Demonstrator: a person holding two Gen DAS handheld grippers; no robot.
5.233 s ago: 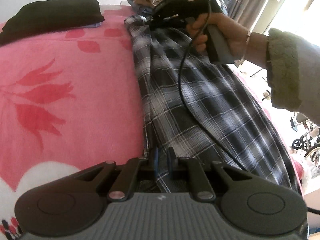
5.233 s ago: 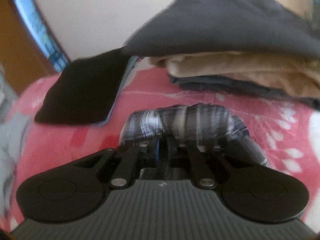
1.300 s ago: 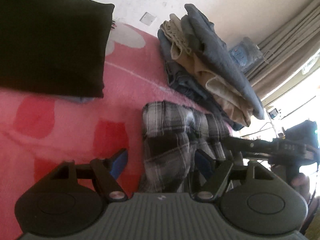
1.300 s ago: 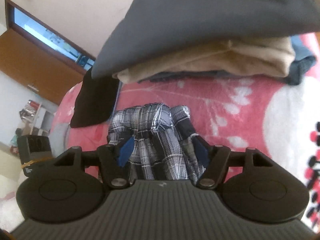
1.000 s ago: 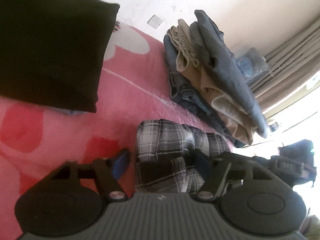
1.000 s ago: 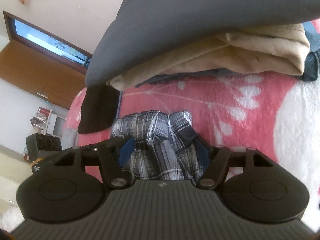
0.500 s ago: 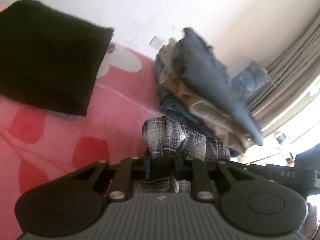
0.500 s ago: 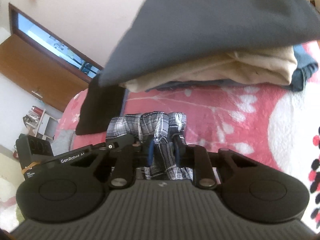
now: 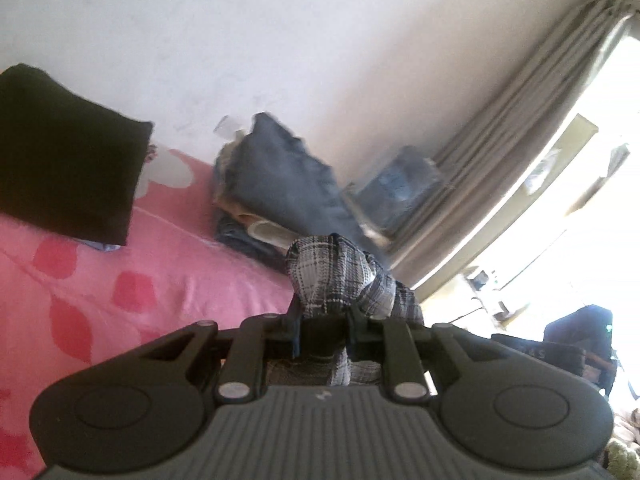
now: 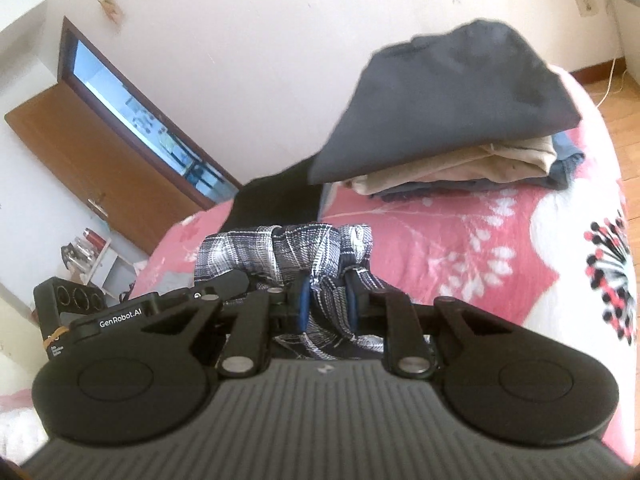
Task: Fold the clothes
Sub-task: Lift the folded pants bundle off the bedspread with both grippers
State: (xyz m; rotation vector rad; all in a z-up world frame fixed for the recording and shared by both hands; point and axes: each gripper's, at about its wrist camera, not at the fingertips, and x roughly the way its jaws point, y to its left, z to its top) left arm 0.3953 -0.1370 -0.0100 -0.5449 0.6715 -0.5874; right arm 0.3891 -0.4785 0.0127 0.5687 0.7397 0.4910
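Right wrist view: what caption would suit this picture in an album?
Right gripper clamps folded plaid garment above a pink bedspread, stack of folded clothes behind.

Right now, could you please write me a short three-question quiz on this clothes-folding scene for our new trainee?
1. True or false: both grippers are shut on the plaid garment.
2. Multiple choice: the top item of the folded pile is A) tan, B) dark grey, C) plaid.
3. Fill in: in the left wrist view, the black cushion lies to the ____ of the folded pile.

Key:
1. True: the left gripper and the right gripper each have their jaws closed on plaid cloth.
2. B.
3. Left.
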